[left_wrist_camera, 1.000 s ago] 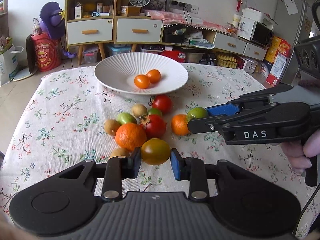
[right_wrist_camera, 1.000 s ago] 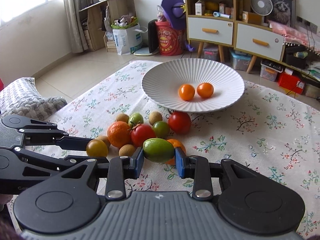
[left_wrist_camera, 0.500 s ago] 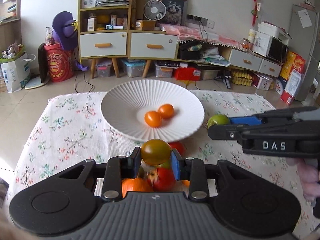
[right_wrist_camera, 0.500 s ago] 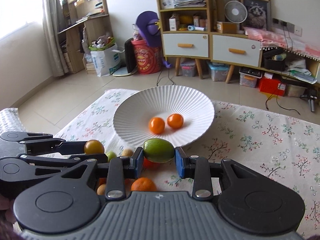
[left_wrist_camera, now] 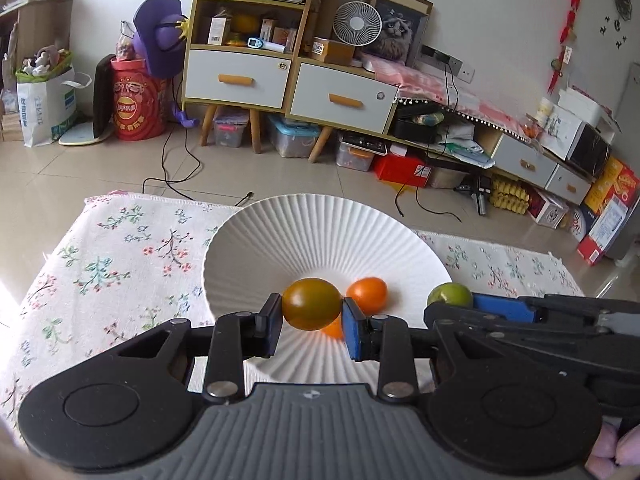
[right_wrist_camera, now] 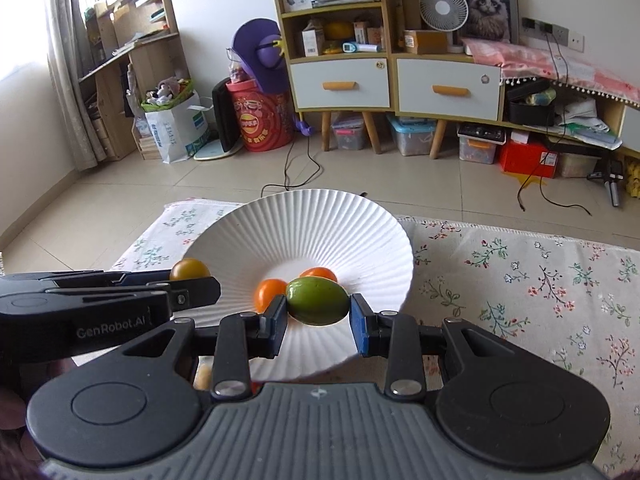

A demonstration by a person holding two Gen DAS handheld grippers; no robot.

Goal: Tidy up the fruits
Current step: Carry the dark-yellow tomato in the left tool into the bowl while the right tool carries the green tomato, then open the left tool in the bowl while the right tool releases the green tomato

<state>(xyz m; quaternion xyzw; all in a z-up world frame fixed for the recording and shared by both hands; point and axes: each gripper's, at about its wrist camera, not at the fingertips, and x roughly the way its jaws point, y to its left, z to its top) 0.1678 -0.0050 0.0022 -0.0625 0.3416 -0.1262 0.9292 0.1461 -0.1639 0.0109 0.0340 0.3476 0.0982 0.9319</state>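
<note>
Left gripper (left_wrist_camera: 311, 322) clamps an amber tomato (left_wrist_camera: 311, 303) between its blue pads, held over the white ribbed plate (left_wrist_camera: 320, 232). Right gripper (right_wrist_camera: 319, 319) grips a green tomato (right_wrist_camera: 317, 301) above the same plate, where two orange tomatoes (right_wrist_camera: 269, 293) lie. A floral cloth (right_wrist_camera: 520, 272) covers the counter.

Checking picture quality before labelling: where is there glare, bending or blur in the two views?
Right wrist view: the window at upper left is blown out white; the shelf unit leans from fisheye bending. Left wrist view: the plate and brownish tomato are sharp, and the frame corners go dark.
</note>
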